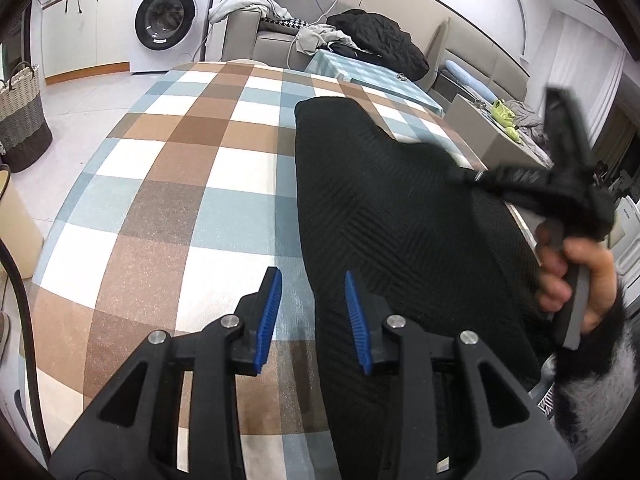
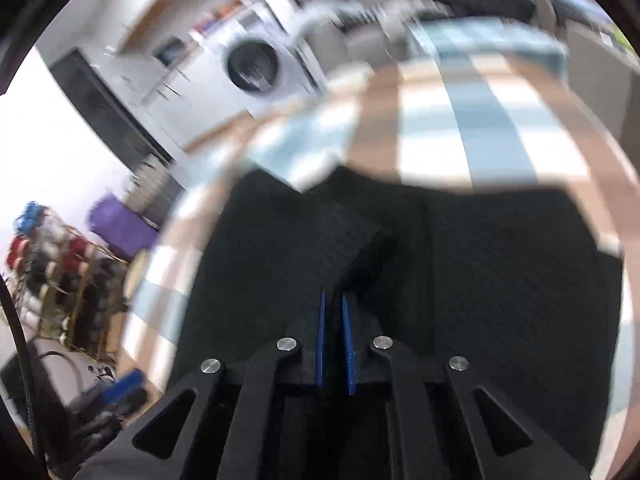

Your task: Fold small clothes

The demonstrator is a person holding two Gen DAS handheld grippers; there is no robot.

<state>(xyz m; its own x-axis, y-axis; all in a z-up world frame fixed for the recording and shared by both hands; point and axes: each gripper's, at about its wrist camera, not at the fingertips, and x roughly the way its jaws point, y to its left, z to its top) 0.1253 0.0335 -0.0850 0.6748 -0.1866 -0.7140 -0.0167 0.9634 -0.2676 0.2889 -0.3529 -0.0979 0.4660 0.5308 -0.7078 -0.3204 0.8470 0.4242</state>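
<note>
A black knitted garment (image 1: 384, 216) lies on the checked tablecloth (image 1: 168, 184), along the table's right side. My left gripper (image 1: 314, 280) is open and empty, its blue pads astride the garment's left edge near the table's front. My right gripper (image 2: 333, 300) is shut on a raised fold of the black garment (image 2: 344, 244) and lifts it off the cloth. In the left wrist view the right gripper (image 1: 476, 178) appears blurred at the right, held by a hand. The right wrist view is motion-blurred.
A washing machine (image 1: 168, 20) stands at the back left. A woven basket (image 1: 20, 116) sits on the floor at left. A sofa with clothes and a black jacket (image 1: 376, 36) lies behind the table. A smaller blue-checked table (image 1: 372, 80) stands beyond it.
</note>
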